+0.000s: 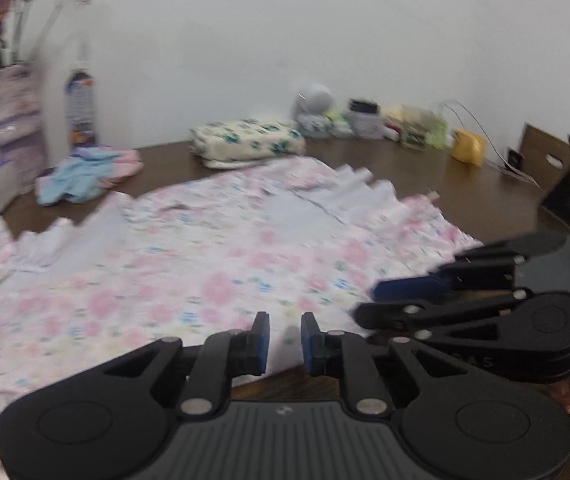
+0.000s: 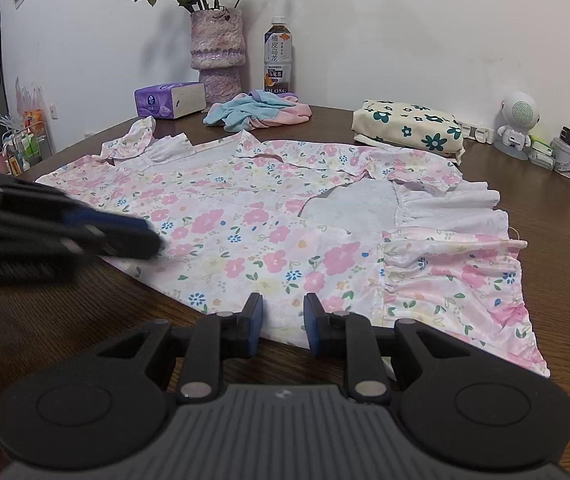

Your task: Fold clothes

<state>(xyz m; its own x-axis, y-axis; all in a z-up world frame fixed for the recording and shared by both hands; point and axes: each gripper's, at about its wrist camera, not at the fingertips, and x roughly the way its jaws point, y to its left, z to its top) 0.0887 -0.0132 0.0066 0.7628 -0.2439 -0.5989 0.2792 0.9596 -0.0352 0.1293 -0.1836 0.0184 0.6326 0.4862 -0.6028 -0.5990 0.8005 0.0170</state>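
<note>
Likely light, limp, slippery floral dress [image 2: 245, 220] | both hems' edges by table [image 2: 545, 208] front | left gripper [image 1: 285, 338], right gripper [image 2: 283, 320] narrowly parted, empty

Pink-flowered white dress [image 2: 269, 216] on dark brown table [image 2: 557, 216].

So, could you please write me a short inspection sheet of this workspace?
Surface: dark wooden table.
Job's things: floral dress spread flat; blue-pink garment bunched; folded floral cloth.
Clutter: vase, bottle, tissue pack, robot figurine, tins.
Grippers: left tool and right tool at the dress's near edge, narrowly parted, grip unclear.
Cables: thin wire by the wall.
Surroundings: white wall.
</note>
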